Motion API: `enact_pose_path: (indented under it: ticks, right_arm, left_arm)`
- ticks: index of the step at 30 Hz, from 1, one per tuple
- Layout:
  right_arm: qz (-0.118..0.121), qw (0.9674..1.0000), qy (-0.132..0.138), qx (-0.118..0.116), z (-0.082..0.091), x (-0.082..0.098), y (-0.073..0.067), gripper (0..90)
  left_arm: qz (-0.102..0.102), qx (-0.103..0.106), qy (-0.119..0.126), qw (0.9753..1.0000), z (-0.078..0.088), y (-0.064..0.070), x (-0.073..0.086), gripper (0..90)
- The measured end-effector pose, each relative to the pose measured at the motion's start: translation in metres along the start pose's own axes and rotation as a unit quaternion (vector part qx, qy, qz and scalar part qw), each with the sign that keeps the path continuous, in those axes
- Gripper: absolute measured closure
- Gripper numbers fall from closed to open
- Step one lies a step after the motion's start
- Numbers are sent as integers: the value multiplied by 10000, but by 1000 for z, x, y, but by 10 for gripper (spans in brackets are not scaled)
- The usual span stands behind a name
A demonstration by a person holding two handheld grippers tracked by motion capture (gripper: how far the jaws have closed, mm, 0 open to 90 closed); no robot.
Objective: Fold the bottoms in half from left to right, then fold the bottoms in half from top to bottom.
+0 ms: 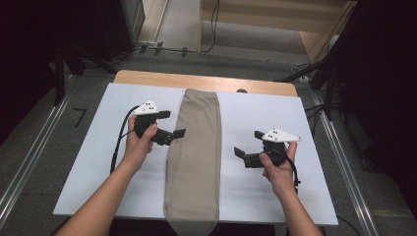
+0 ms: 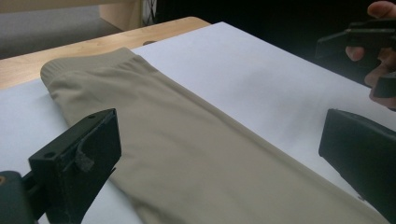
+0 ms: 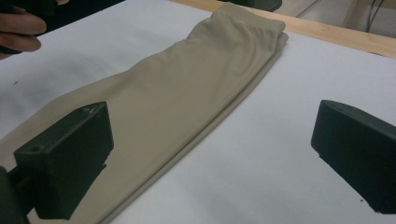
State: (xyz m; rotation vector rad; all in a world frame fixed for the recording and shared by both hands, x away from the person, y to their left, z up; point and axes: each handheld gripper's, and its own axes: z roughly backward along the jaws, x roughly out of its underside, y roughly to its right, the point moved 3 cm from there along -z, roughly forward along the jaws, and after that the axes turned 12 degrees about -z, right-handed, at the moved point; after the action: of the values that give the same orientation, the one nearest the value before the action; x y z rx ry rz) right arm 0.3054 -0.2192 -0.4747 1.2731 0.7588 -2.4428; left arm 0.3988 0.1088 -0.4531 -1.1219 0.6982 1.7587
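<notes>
A long beige folded garment [image 1: 194, 152] lies lengthwise down the middle of the white board [image 1: 295, 113], its waistband at the far end and its near end hanging over the front edge. My left gripper [image 1: 172, 124] hovers just left of it, jaws open and empty. My right gripper [image 1: 248, 143] hovers just right of it, also open and empty. In the left gripper view the garment [image 2: 196, 154] runs between the wide-apart jaws of the left gripper [image 2: 219, 135]. The right gripper view shows the garment [image 3: 187, 93] ahead and to the left, with bare board between the jaws of the right gripper [image 3: 212, 126].
The board rests on a wooden table [image 1: 147, 77] whose far edge shows beyond it. Metal floor rails [image 1: 29, 157] run along both sides. Dark stands and cables [image 1: 162, 48] sit behind the table. White board lies bare on either side of the garment.
</notes>
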Motion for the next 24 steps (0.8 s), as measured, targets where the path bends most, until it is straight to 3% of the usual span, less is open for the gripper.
enact_pose_path:
  ticks: [8, 17, 19, 21, 24]
  right_arm:
    - [38, 10000, -62, -19, -24, -19, 3, 0]
    - [26, 9998, -192, 36, -58, -48, 19, 0]
    - [-31, 9998, -203, 76, -67, -53, 25, 2]
    - [-164, 9994, -184, 228, -78, -59, 31, 67]
    - [-336, 9988, -251, 263, -95, -66, 38, 96]
  left_arm:
    - [129, -50, 75, 9999, -15, -23, -9, 0]
    - [373, -213, -164, 9989, -38, -56, -9, 0]
    - [490, -217, -219, 9983, -44, -64, -7, 0]
    - [595, -207, -294, 9976, -51, -71, -4, 0]
    - [675, -341, -416, 9963, -62, -79, 1, 54]
